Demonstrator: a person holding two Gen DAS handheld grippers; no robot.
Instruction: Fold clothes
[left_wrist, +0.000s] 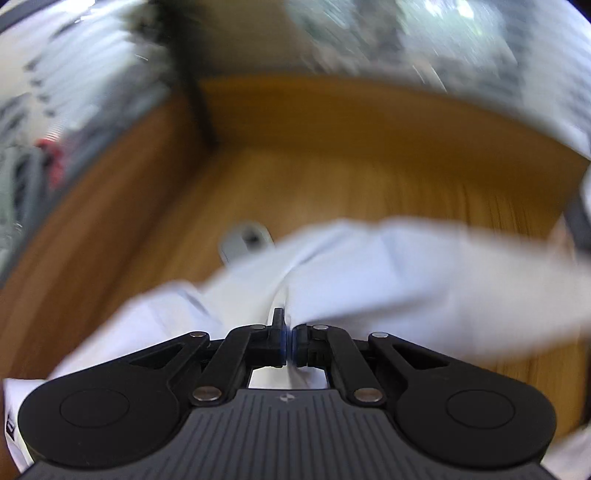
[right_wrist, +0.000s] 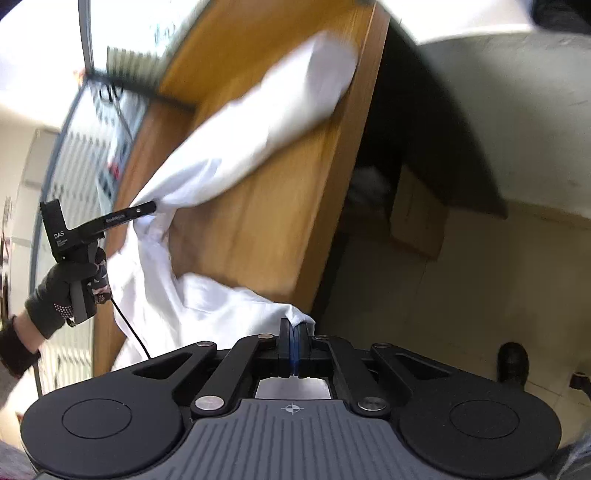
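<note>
My left gripper has its two fingers drawn in close, with only a thin slit between the pads, and a fold of the white garment is pinched in that slit. From there the cloth runs forward and off to the right over the wooden table, one long blurred stretch reaching toward the right edge of the left wrist view. More of it spreads to the left and passes under the gripper body. A small grey object lies on the table just beyond the cloth; it is too blurred for me to tell what it is.

My right gripper is closed tight on a bunched corner of the white garment, the fabric poking up between the pads. In the right wrist view the cloth hangs from that corner, sags, then rises to my left gripper, which my gloved left hand holds out to the side. Beyond that grip the garment drapes across the wooden table toward its far edge. A cardboard box sits in the shadow under the table, and a dark shoe shows on the floor.
</note>
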